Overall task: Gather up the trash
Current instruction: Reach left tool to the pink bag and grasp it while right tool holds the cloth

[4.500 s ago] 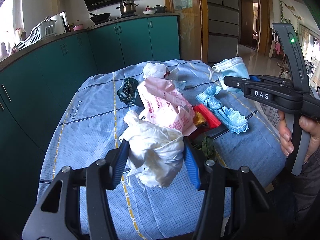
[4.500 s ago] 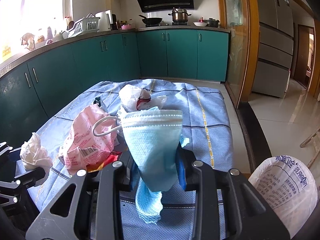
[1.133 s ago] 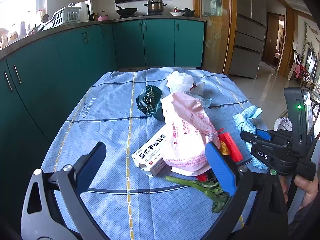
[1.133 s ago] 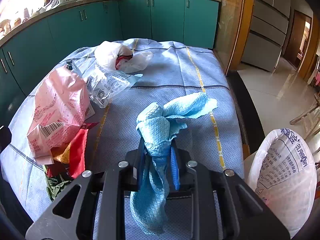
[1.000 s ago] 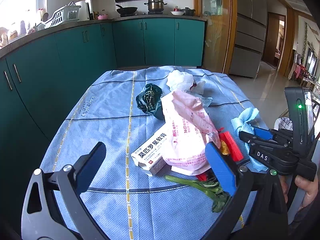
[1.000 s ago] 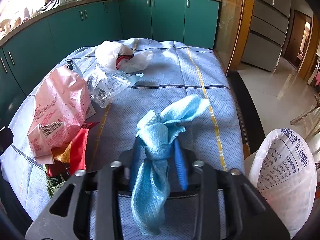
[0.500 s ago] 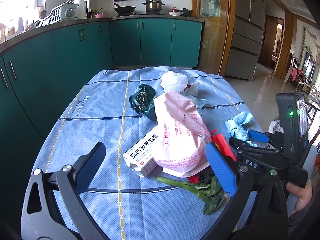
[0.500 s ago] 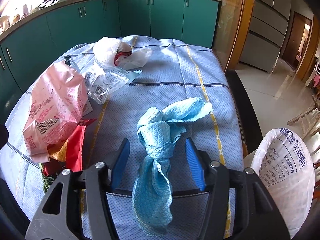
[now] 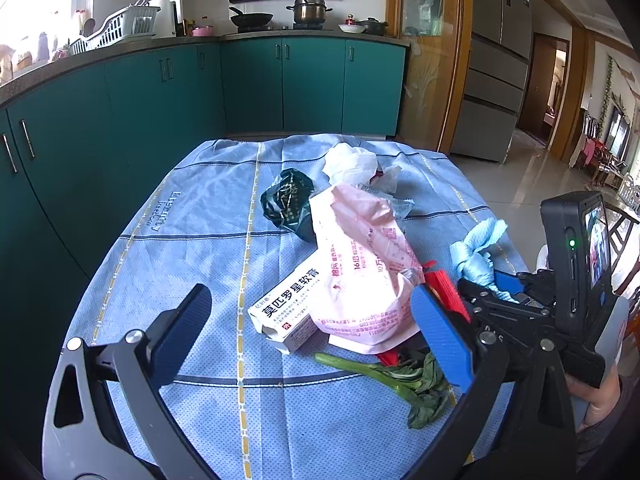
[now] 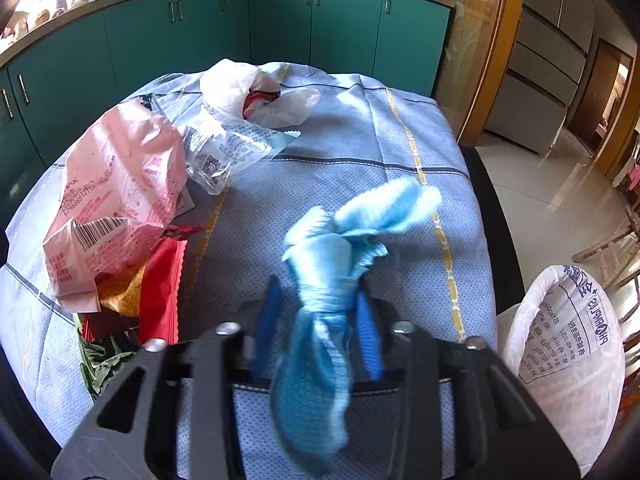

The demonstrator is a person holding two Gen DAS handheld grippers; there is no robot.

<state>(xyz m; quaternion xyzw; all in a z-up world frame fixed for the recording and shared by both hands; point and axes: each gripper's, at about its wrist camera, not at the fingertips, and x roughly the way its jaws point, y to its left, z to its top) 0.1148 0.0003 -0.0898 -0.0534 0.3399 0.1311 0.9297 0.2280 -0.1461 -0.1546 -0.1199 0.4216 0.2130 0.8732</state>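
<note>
A knotted blue cloth (image 10: 324,276) sits between the blue pads of my right gripper (image 10: 318,312), which close on it; the frame is blurred. The cloth also shows in the left wrist view (image 9: 476,252), at the right gripper (image 9: 500,288). My left gripper (image 9: 312,336) is wide open and empty above the near table. Trash lies on the blue tablecloth (image 9: 192,240): a pink bag (image 9: 360,264), a white medicine box (image 9: 288,308), a green vegetable stalk (image 9: 400,376), a red wrapper (image 10: 160,280), a dark green bag (image 9: 288,204), a white plastic bag (image 10: 240,84).
A white sack (image 10: 568,352) stands open on the floor right of the table. A clear printed packet (image 10: 228,148) lies mid-table. Teal kitchen cabinets (image 9: 180,92) run behind and to the left. A tiled floor (image 10: 560,184) lies to the right.
The right gripper opened around the blue cloth half a second ago and has now closed back on it and lifted it. The left gripper stays wide open; earlier it held a white tissue wad.
</note>
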